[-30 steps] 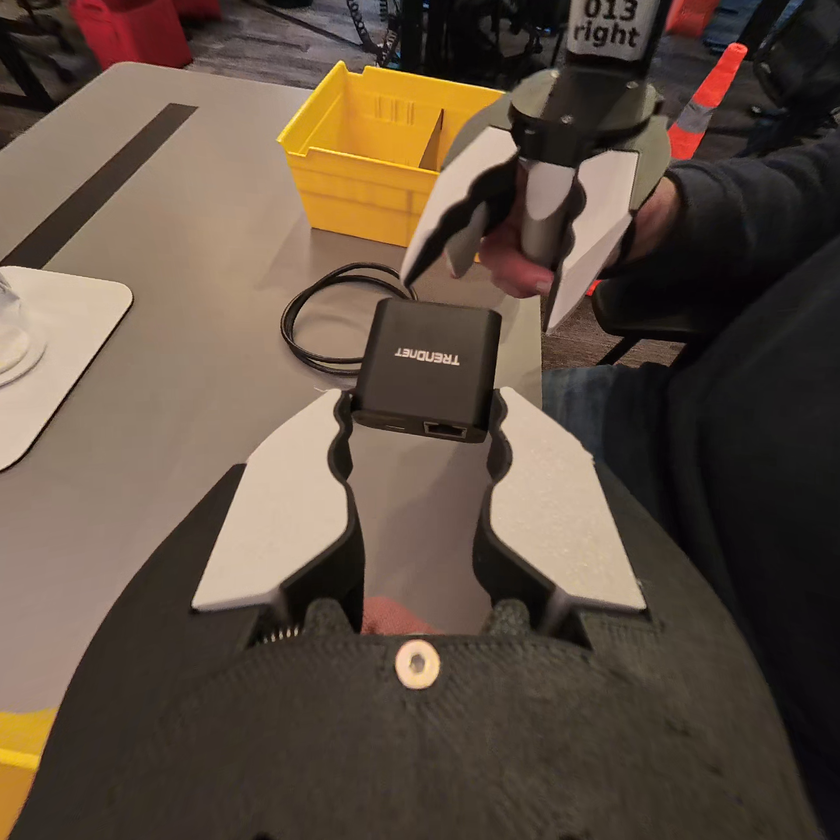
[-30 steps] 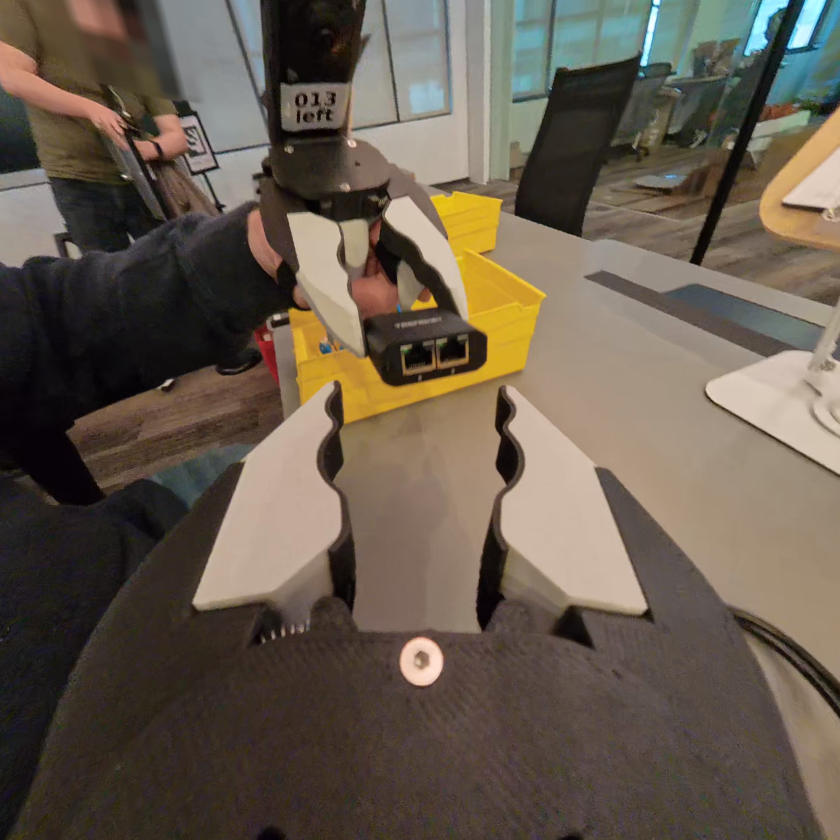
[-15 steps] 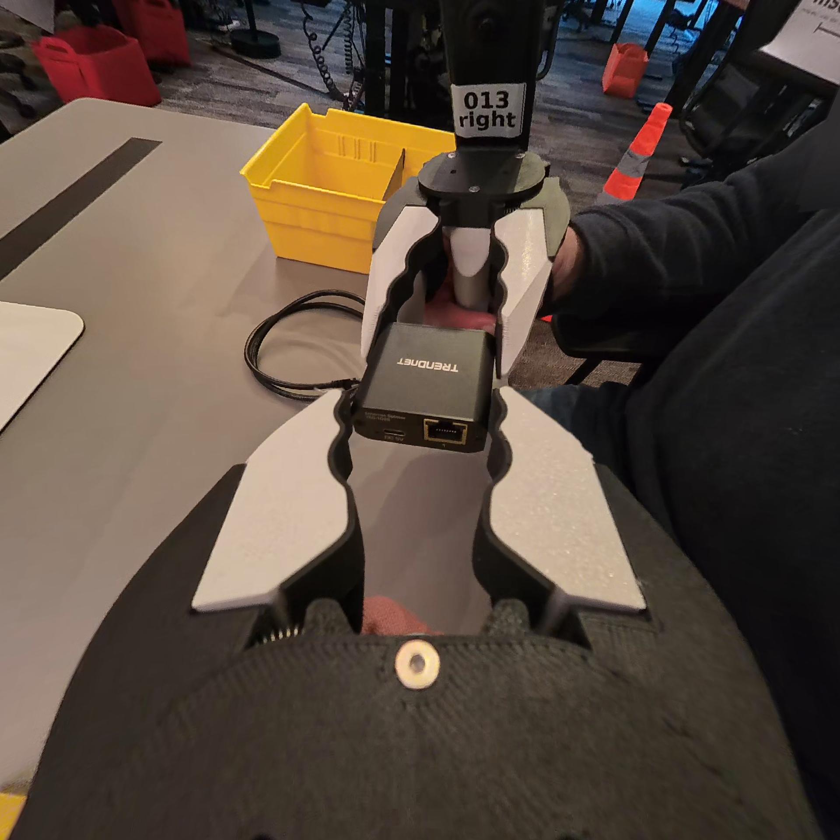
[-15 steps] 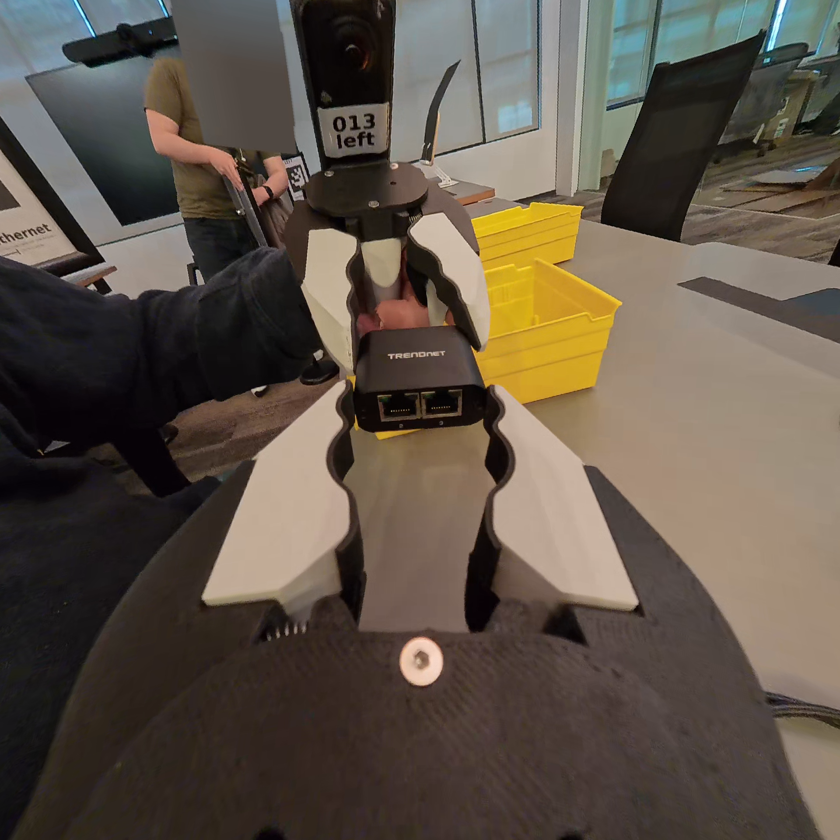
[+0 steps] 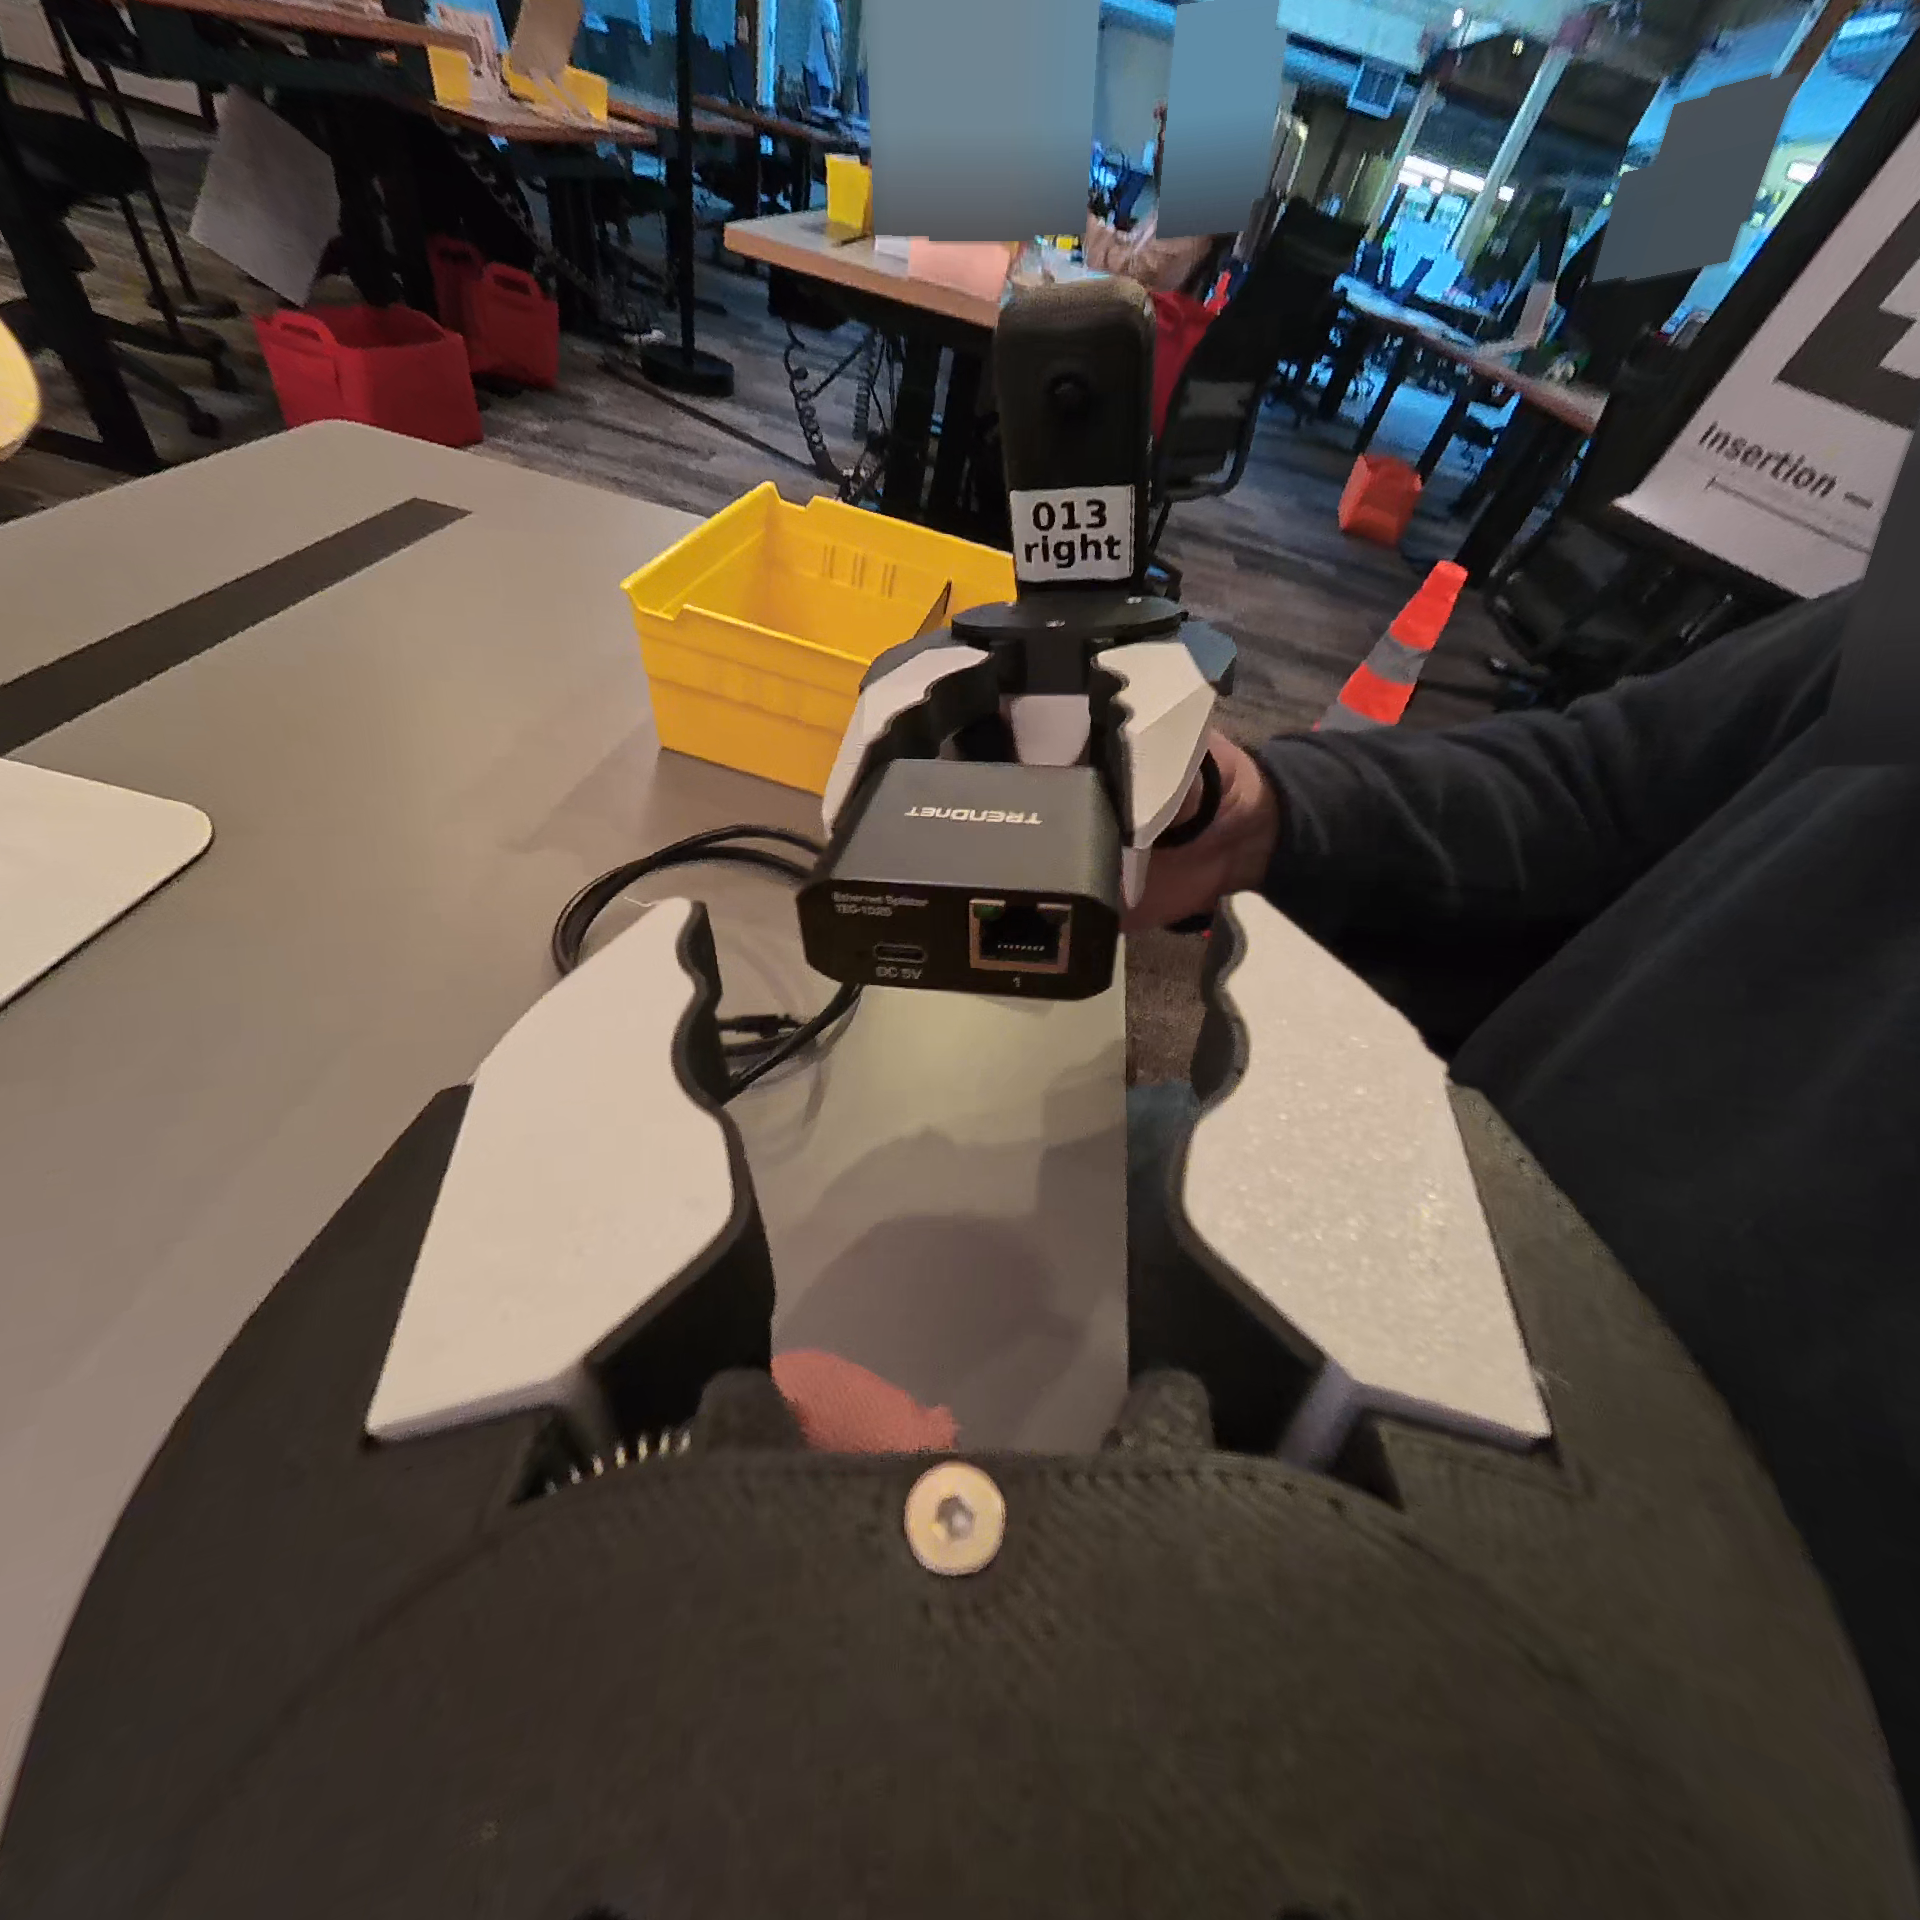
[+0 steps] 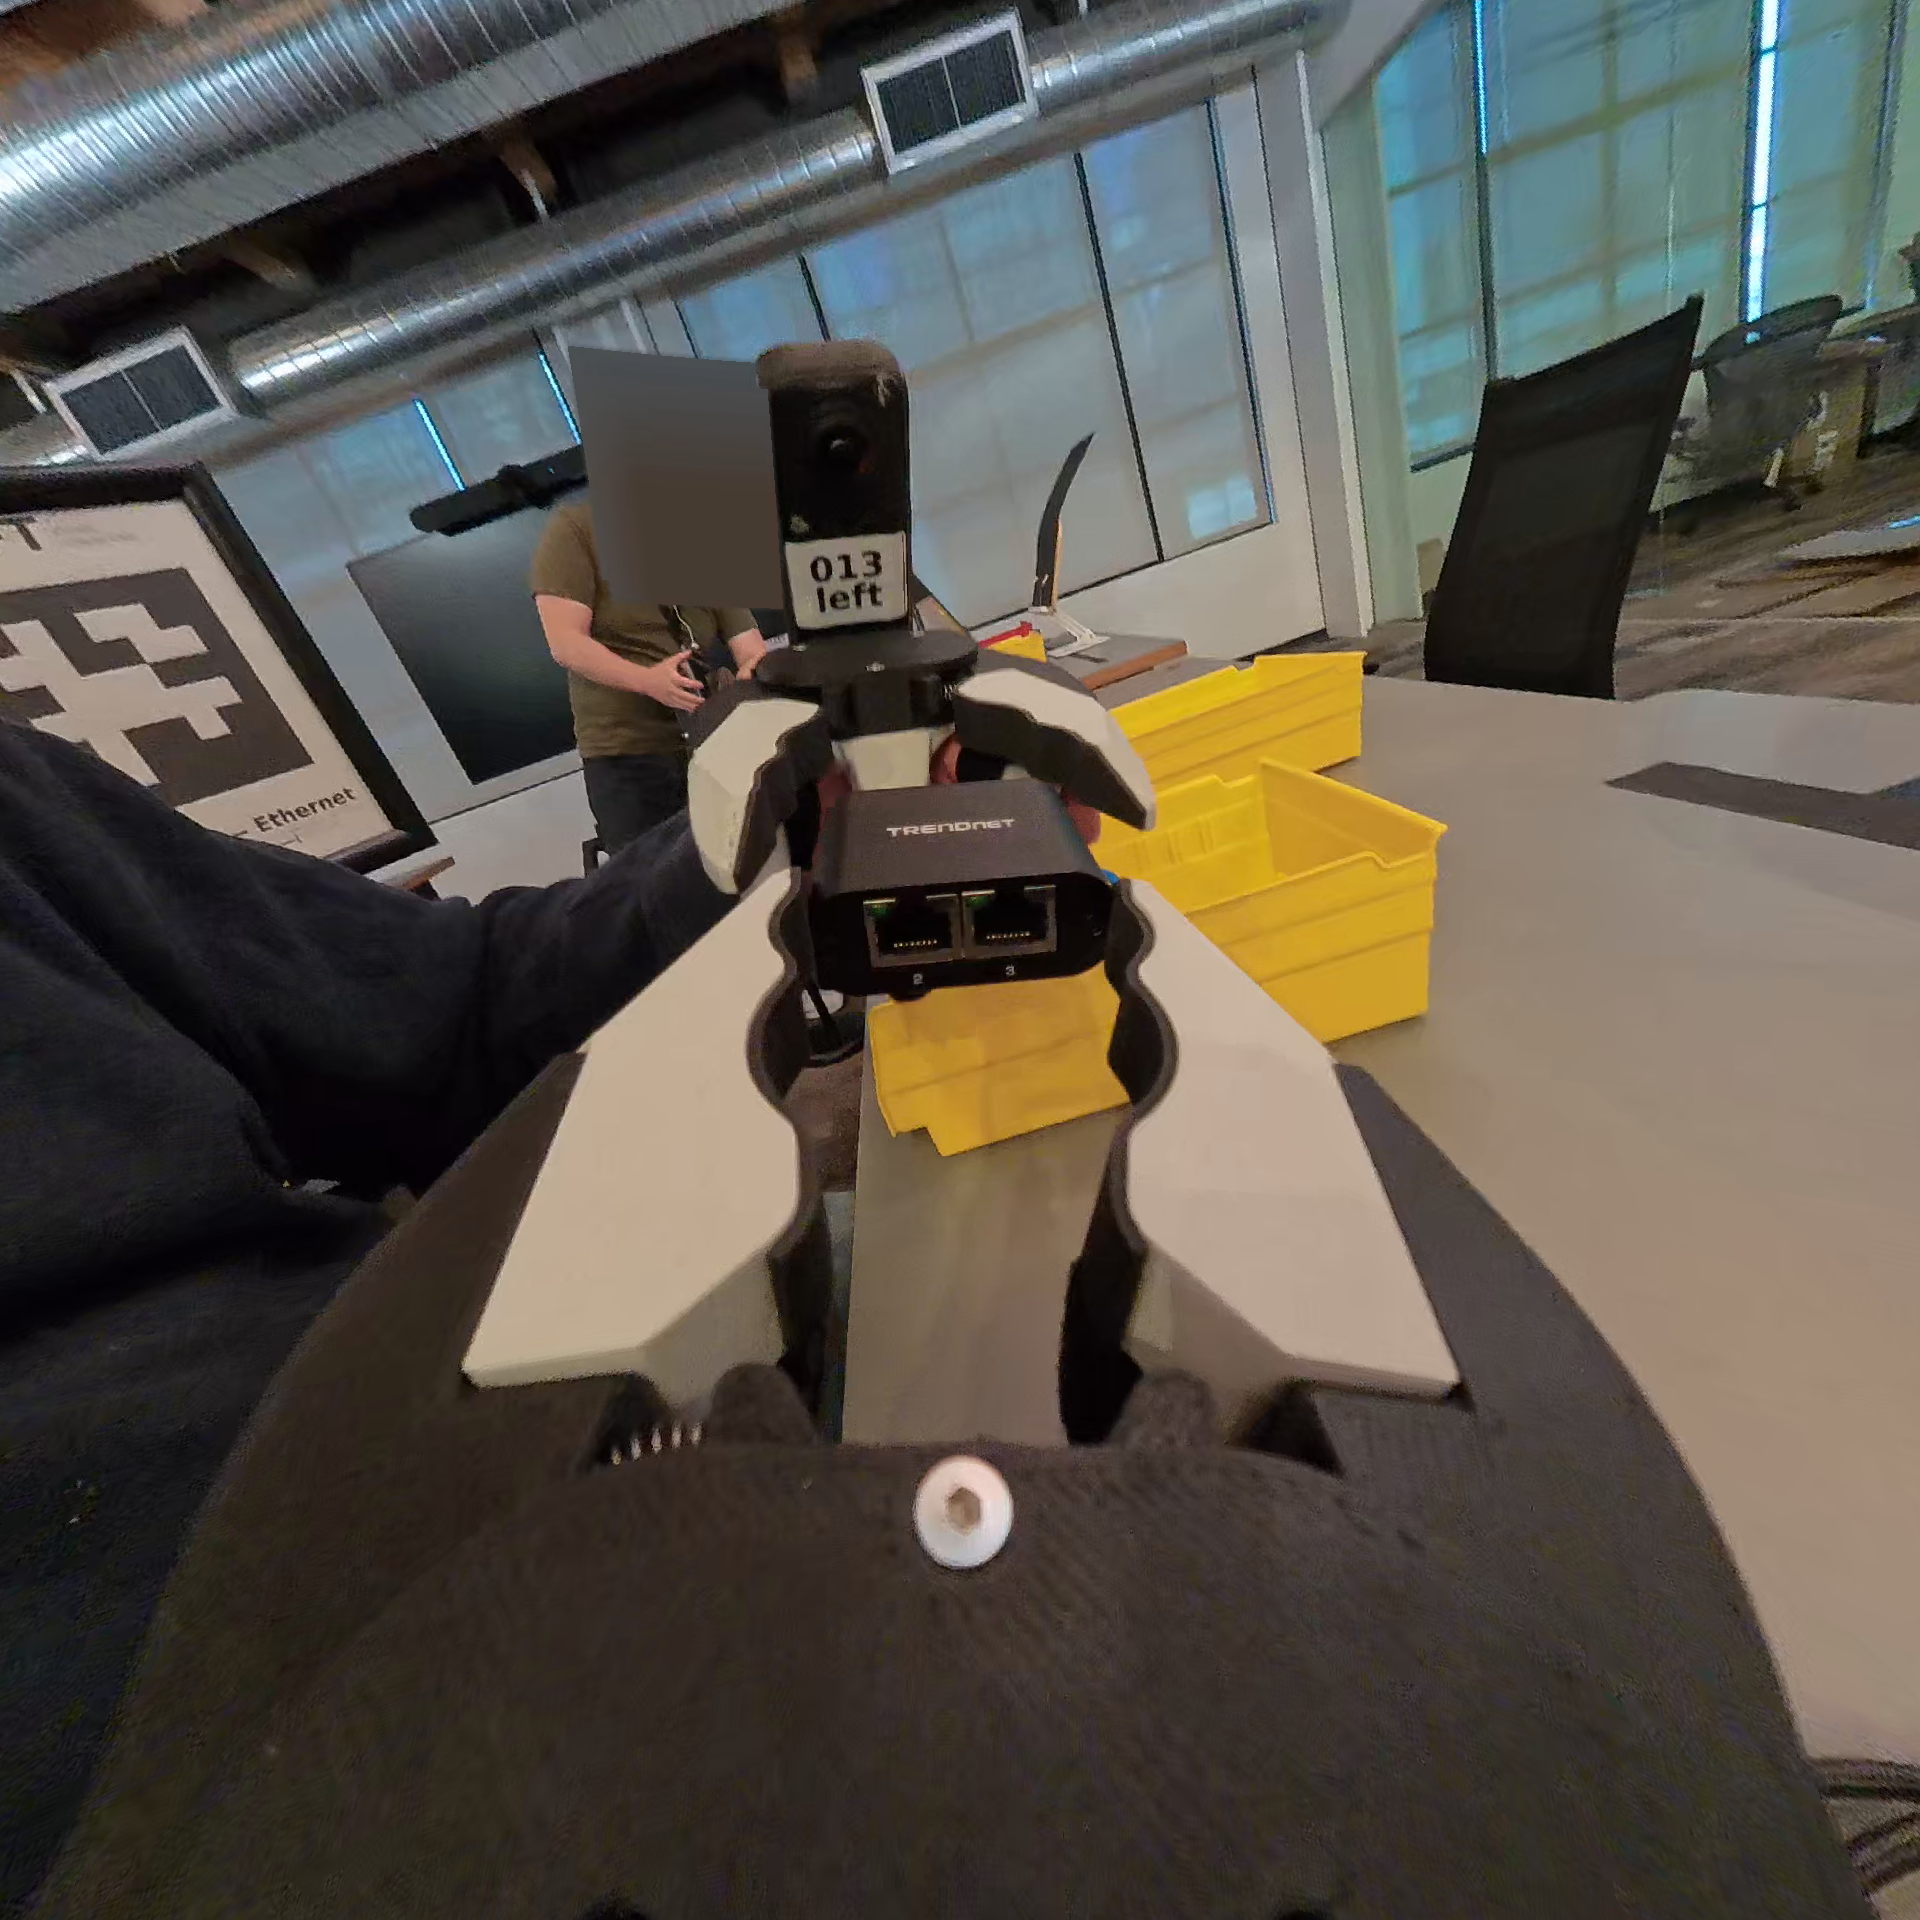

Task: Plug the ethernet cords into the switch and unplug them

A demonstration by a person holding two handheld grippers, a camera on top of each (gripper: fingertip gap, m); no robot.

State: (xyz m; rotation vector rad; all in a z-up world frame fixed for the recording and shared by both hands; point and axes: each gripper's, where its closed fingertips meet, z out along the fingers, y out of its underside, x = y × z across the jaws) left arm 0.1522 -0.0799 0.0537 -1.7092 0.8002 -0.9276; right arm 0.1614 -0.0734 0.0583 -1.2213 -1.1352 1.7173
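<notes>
A small black switch [image 5: 961, 883] is held above the grey table [image 5: 312, 831]. My right gripper [image 6: 956, 935] is shut on the switch [image 6: 951, 914], its pads pressed on both sides, with two empty ports facing it. My left gripper [image 5: 956, 925] is open wide; its fingers [image 5: 613, 1091] stand clear of the switch, whose single empty port faces it. In the right wrist view the left gripper [image 6: 930, 842] is spread apart behind the switch. In the left wrist view the right gripper [image 5: 987, 831] clasps the switch's far end. A coiled black cord [image 5: 644, 894] lies on the table below.
A yellow bin [image 5: 769, 644] stands on the table behind the switch; two more yellow bins [image 6: 1309, 894] show in the right wrist view. A white pad [image 5: 83, 862] lies at the left. A person [image 6: 623, 644] stands beyond the table. A black chair [image 6: 1558, 520] stands at the far right. My two grippers' fingertips are within a few centimetres of each other.
The right gripper came in and closed on the switch while the left still held it. Now the left gripper has opened and let go, so the switch passed to the right gripper.
</notes>
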